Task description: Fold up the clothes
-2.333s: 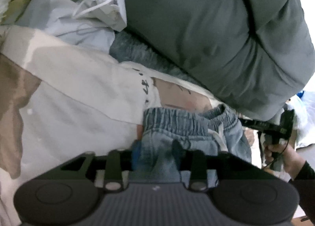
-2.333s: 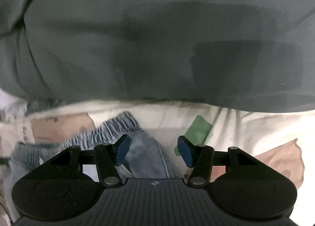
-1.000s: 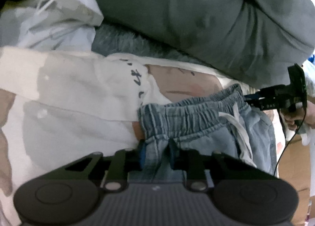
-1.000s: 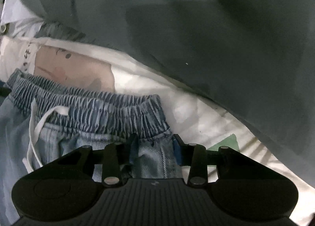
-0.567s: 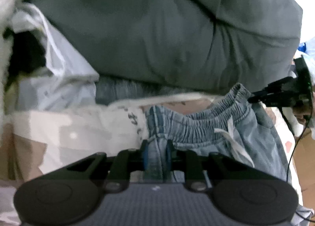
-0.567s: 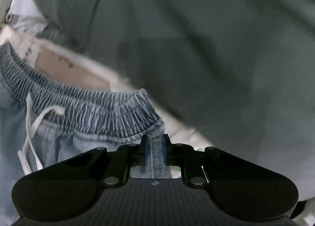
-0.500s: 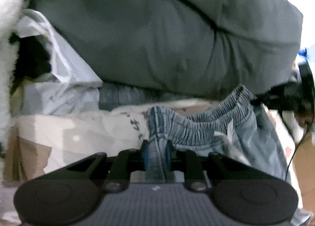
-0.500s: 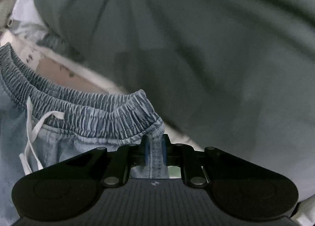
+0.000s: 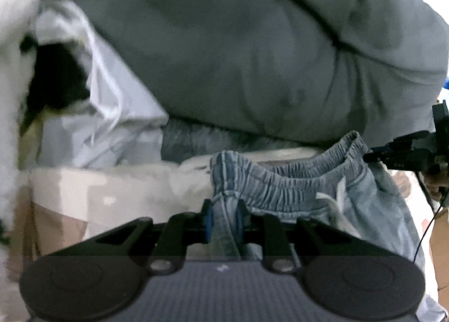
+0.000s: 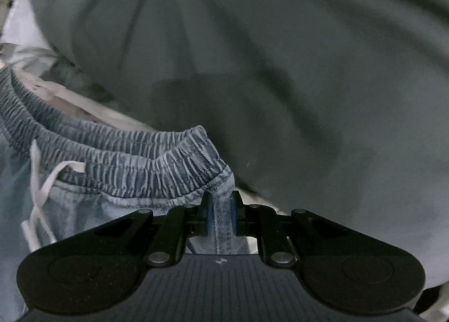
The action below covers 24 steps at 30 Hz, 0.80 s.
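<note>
Left gripper (image 9: 223,219) and right gripper (image 10: 219,216) each pinch a corner of the denim shorts (image 9: 283,184), jaws nearly closed on the fabric; the right's have just been closing. The waistband hangs between them above the bed sheet (image 9: 106,193), grey duvet (image 9: 252,50) at 12 o'clock.

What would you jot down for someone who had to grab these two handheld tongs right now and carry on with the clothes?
Left tongs: shut on the denim shorts, at one end of the elastic waistband.
Right tongs: closed within the last second, now shut on the waistband's other end.
The shorts hang between the two, drawstring dangling, over a cream printed bedsheet; a grey duvet is bunched behind.
Done: both corners gripped.
Left: spread the shorts flat, then fold; no fold made yet.
</note>
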### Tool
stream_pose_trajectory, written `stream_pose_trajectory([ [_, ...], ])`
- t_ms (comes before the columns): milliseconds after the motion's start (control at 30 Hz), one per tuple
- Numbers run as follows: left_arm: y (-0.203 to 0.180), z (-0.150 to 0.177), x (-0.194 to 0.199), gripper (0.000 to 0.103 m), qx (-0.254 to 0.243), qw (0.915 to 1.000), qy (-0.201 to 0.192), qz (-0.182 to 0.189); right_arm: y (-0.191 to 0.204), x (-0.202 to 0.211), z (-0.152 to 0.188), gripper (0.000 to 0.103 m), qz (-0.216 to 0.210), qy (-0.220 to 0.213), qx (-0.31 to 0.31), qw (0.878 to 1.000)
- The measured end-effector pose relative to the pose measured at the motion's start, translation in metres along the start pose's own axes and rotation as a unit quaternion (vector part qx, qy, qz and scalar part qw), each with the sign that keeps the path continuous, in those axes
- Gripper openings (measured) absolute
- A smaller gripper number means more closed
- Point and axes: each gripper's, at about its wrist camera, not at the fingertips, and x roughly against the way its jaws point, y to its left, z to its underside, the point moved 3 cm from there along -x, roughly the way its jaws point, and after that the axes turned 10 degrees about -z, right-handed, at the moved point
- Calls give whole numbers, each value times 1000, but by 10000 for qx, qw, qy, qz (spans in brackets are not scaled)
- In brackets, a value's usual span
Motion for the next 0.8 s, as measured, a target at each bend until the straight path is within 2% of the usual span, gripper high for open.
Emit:
stream_pose_trajectory([
  [167,3,6,-12,18,-21,9999,-17,-169,-3,-36,2,12,-2,261,-146,9996],
  [233,3,7,-12,17,38,9998,-43,-211,-4,-41,0,12,70,240,-135,9996],
  [367,-1,3,-5,17,-156,9997,-44,-207,-7,-43,-7,12,275,138,-200,9993],
  [433,4,5,-18,18,-107,9996,144,-224,-9,-47,-9,12,316,153,-301,9989],
  [533,5,12,-35,19,-183,9990,269,-318,-13,-57,-7,13,307,99,-404,9987],
  [667,1,13,-34,25,-188,9982,332,-464,-24,-50,-3,16,111,-17,-757,9971],
  [700,1,12,-32,30,-151,9981,339,-498,-27,-47,-1,20,45,-56,-861,9963],
  [733,1,10,-29,32,-115,9979,344,-533,-31,-43,1,33,32,-85,-949,9954],
  [800,-2,11,-22,35,-103,9977,300,-601,-36,-27,10,46,57,-227,-1171,9928],
])
